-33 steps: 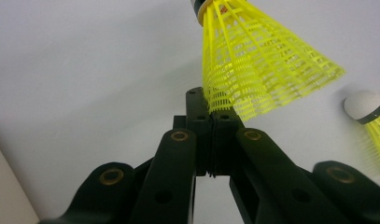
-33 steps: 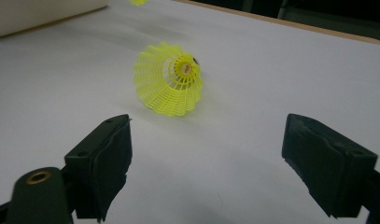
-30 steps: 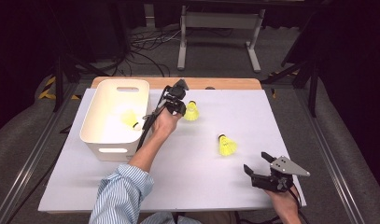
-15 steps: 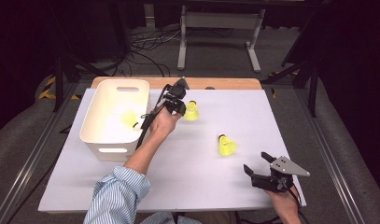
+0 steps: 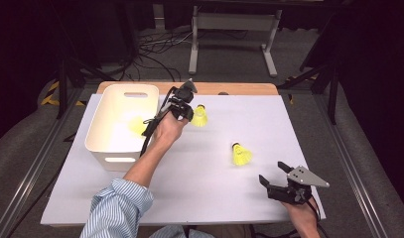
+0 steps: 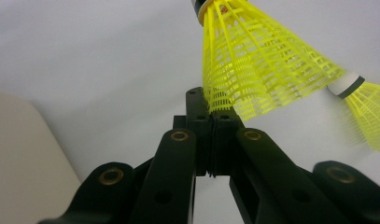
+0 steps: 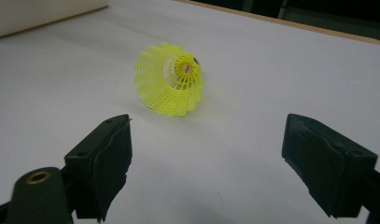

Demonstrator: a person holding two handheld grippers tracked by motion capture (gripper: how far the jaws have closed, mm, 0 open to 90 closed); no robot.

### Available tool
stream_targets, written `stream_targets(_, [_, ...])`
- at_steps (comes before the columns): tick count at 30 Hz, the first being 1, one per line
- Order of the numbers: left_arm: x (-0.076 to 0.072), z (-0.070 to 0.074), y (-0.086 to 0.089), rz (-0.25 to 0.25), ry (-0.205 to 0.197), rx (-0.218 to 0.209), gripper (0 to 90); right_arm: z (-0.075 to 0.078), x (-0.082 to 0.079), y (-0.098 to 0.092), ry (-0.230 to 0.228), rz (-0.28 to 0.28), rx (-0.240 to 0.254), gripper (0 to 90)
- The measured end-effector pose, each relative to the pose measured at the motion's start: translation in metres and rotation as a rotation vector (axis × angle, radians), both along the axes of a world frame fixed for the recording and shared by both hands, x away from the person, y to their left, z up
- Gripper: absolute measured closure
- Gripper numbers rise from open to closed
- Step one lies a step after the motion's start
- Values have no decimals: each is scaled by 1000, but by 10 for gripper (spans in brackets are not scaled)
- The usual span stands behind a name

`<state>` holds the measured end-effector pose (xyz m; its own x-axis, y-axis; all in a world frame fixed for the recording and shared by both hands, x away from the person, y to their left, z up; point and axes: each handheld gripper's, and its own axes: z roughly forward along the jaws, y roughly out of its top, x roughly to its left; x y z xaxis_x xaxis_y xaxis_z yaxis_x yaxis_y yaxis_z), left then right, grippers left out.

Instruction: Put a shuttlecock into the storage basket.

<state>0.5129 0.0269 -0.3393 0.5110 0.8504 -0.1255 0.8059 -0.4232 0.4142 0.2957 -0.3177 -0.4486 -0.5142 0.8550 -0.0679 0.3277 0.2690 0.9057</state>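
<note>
My left gripper (image 5: 188,112) hangs just right of the white basket (image 5: 107,148), shut on the skirt rim of a yellow shuttlecock (image 5: 199,117). In the left gripper view the closed jaws pinch the mesh edge of that shuttlecock (image 6: 257,70), and my left gripper (image 6: 211,116) holds it above the white sheet. A second shuttlecock (image 5: 240,154) lies on the sheet, right of the middle, and also appears in front of my right gripper (image 7: 206,154) as a shuttlecock (image 7: 171,79) on its side. My right gripper (image 5: 272,172) rests open near the front right corner. A third shuttlecock (image 5: 137,126) lies inside the basket.
A white sheet (image 5: 189,188) covers the wooden table (image 5: 239,89). The basket stands at the left of the sheet. Another yellow shuttlecock (image 6: 367,112) shows blurred at the right edge of the left gripper view. Dark floor, cables and a metal stand lie beyond the table.
My left gripper has risen a little with the shuttlecock still pinched in it. The right gripper has stayed where it was.
</note>
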Motion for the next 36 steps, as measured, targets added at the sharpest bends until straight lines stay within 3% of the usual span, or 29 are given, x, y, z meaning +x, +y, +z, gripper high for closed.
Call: stream_targets(36, [-5,10,18,-17,14,4,892,0,0,0,3,-2,-5,166])
